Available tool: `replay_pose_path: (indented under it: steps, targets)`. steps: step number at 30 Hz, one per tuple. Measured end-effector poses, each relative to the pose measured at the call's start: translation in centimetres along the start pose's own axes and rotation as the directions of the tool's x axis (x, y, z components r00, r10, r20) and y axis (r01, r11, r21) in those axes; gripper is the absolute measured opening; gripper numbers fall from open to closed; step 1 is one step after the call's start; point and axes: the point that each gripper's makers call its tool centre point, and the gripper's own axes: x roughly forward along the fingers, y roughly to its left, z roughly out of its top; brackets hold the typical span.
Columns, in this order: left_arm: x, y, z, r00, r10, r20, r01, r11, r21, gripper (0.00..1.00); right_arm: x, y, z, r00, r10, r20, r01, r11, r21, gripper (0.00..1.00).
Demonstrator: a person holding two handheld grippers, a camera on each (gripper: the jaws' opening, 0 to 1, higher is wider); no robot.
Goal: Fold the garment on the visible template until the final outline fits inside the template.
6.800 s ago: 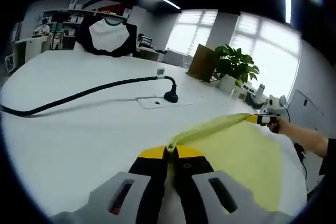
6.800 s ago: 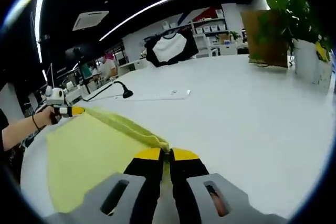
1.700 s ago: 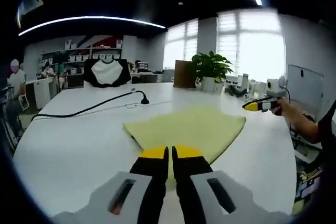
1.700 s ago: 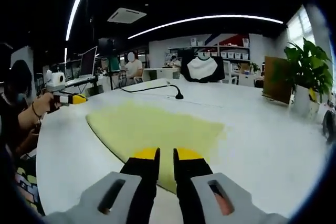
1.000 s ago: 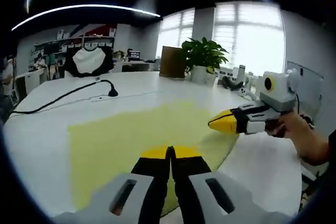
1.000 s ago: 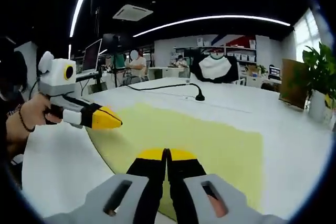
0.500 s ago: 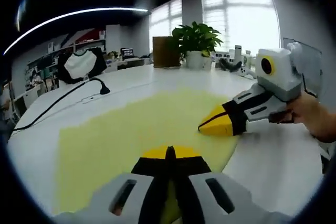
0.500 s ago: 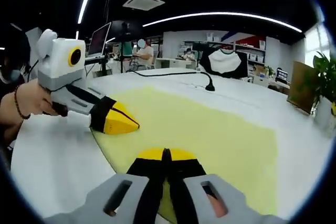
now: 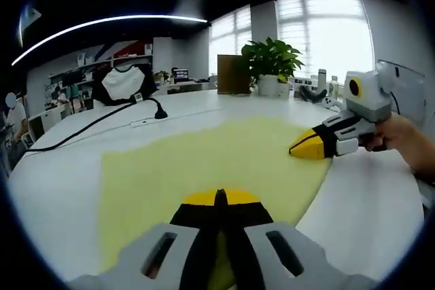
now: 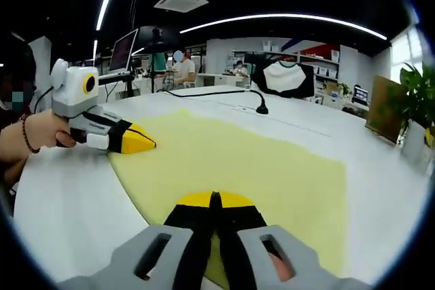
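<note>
A pale yellow garment (image 9: 204,161) lies spread flat on the white table (image 9: 54,174). At its near edge my left gripper (image 9: 219,198) is shut, with yellow cloth showing between its jaws. Over at the garment's right edge, a hand holds my right gripper (image 9: 304,148), shut with its yellow tip on the cloth. In the right gripper view the same garment (image 10: 258,161) stretches ahead. There my right gripper (image 10: 215,200) is shut on the near edge, and my left gripper (image 10: 141,142) rests shut at the left edge of the cloth.
Across the far table runs a black cable with a round base (image 9: 160,115) (image 10: 260,109). A black-and-white shirt (image 9: 122,83) (image 10: 288,77) hangs behind it. A potted plant (image 9: 270,66) and small items stand at the far right. People sit at desks (image 10: 180,66) in the back.
The garment went from held up to lying flat, and both jaws closed on its near edge. In the last half second the two grippers drew further apart.
</note>
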Motion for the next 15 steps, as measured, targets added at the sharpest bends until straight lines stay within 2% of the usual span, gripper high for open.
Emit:
replay_pose_path:
  steps: [2,6,9,12,14,15]
  targets:
    - [-0.5,1.2,-0.1,0.999,0.033,-0.004,-0.033,0.999,0.017,0.0,-0.4,-0.4,-0.1,1.0,-0.013,-0.009,0.013,1.0,-0.002,0.0]
    - [-1.4,2.1,-0.2,0.999,0.05,0.017,-0.05,0.998,-0.024,0.0,-1.5,-1.9,-0.7,0.998,-0.054,-0.021,0.053,0.999,-0.01,0.0]
    - [-2.1,3.0,-0.2,0.996,0.089,0.019,-0.089,0.996,0.005,0.0,-2.5,-3.1,-1.1,0.997,-0.075,-0.016,0.075,0.997,0.01,0.0]
    - [-3.0,4.7,-0.4,0.992,0.125,0.034,-0.122,0.99,-0.066,0.0,-3.3,-4.1,-1.5,0.995,-0.097,-0.025,0.097,0.995,0.013,0.0]
    - [-3.7,6.0,-0.9,0.986,0.167,0.016,-0.166,0.985,-0.039,0.0,-3.9,-4.6,-1.9,0.994,-0.11,-0.028,0.111,0.994,0.012,0.0]
    - [-3.8,6.2,-0.9,0.986,0.165,0.02,-0.164,0.985,-0.042,0.0,-4.1,-4.7,-2.0,0.994,-0.106,-0.027,0.106,0.994,0.019,0.0]
